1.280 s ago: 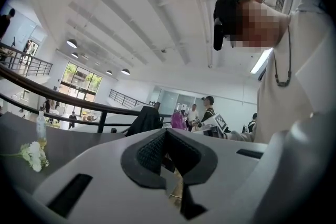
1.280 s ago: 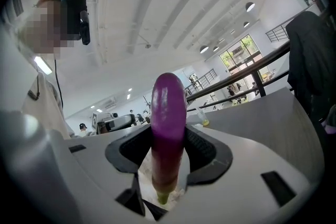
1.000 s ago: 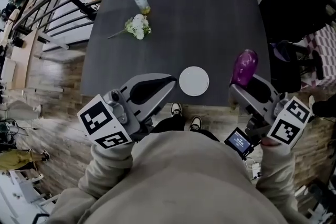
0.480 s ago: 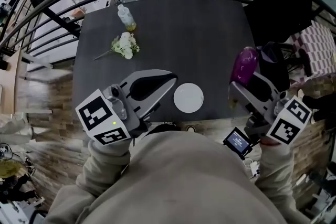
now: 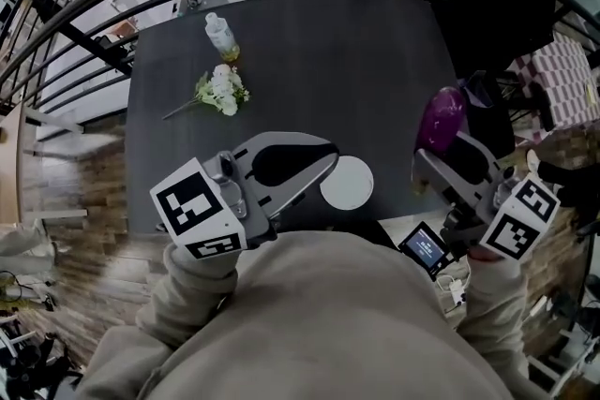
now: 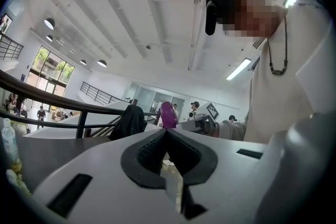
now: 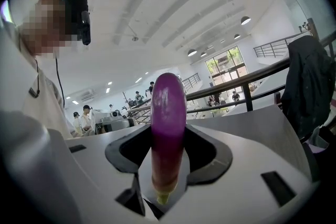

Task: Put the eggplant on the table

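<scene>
The step in hand is the carrying: the eggplant (image 7: 168,113) is not yet on the table (image 5: 328,51). The right gripper (image 5: 427,155) holds it. In the right gripper view the jaws stand rather wide and both pads press on the lower part of the purple body. The stem end points back toward the camera and the round end points away. So the eggplant stands out beyond the tips of the gripper. In the head view it is at the right edge of the table, on the near side. I cannot tell if it is over the top or just beside the edge.

The left gripper (image 5: 330,155) is over the near part of the table, just left of the plate (image 5: 349,185). Its jaws are fully together and hold nothing; the left gripper view shows the tips meeting with no thing between them.

The flowers (image 5: 220,92) and the bottle (image 5: 222,35) are far on the left, well apart from both grippers.

The next move, as I judge it, is to bring the right gripper left over a bare part of the table, away from the plate and the edge. Then it should lower until the eggplant rests on the top, and only then open the jaws. The eggplant is round and may roll, so it should be set down well inside the edge
</scene>
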`<state>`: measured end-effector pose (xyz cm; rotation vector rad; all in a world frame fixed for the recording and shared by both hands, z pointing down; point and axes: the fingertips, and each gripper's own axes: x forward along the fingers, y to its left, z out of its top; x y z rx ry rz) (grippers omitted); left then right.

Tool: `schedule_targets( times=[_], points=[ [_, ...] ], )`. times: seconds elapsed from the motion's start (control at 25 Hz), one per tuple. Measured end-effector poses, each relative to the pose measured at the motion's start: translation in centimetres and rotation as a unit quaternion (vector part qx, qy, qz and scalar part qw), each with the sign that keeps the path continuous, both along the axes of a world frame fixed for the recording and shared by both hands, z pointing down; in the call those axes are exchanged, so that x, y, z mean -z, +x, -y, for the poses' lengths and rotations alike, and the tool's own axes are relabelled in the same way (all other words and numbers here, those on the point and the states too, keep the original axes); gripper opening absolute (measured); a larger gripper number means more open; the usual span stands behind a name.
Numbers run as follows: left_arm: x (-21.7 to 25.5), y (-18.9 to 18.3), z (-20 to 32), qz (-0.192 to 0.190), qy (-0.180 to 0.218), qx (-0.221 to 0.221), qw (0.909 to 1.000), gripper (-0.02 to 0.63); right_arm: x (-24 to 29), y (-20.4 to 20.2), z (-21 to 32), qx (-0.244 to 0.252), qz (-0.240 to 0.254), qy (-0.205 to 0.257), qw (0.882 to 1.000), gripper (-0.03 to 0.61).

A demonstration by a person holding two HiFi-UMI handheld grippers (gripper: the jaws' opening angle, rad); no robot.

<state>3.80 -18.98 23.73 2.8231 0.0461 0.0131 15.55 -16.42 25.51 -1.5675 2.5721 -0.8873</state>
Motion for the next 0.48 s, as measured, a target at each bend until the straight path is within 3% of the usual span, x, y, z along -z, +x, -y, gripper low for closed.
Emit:
schedule_targets(
  times=[0.48],
  points=[
    [0.2, -1.1, 4.0, -0.010, -0.011, 0.053, 0.9985, 0.005, 0.2, -1.8, 5.3, 0.056, -0.004, -0.004, 0.998, 0.207]
  ],
)
